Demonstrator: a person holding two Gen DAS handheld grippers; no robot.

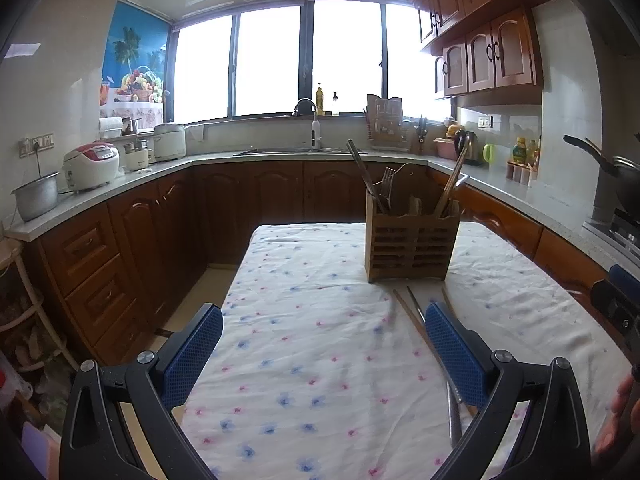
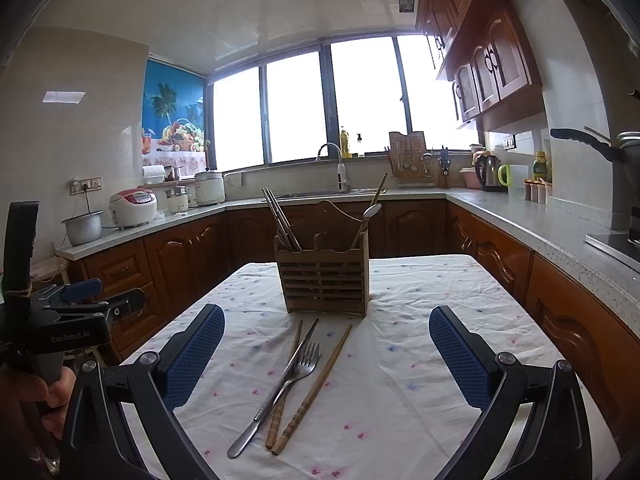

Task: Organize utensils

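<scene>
A slatted wooden utensil caddy (image 2: 324,280) stands on the flowered tablecloth (image 2: 400,360). Its left compartment holds metal chopsticks (image 2: 280,220), and its right one a spoon (image 2: 370,214). In front of the caddy lie a fork (image 2: 300,368), a thin metal stick and two wooden chopsticks (image 2: 316,388), crossing each other. My right gripper (image 2: 326,360) is open above them and touches none of them. My left gripper (image 1: 326,356) is open and empty over bare cloth. The same utensils (image 1: 416,320) lie beside its right finger, and the caddy (image 1: 412,240) stands ahead of it on the right.
The table's left edge (image 1: 236,280) drops to the floor beside brown cabinets. A counter (image 2: 520,216) with a kettle, bottles and rice cookers wraps around the room. A hand (image 2: 36,400) holds the left gripper at the left of the right wrist view.
</scene>
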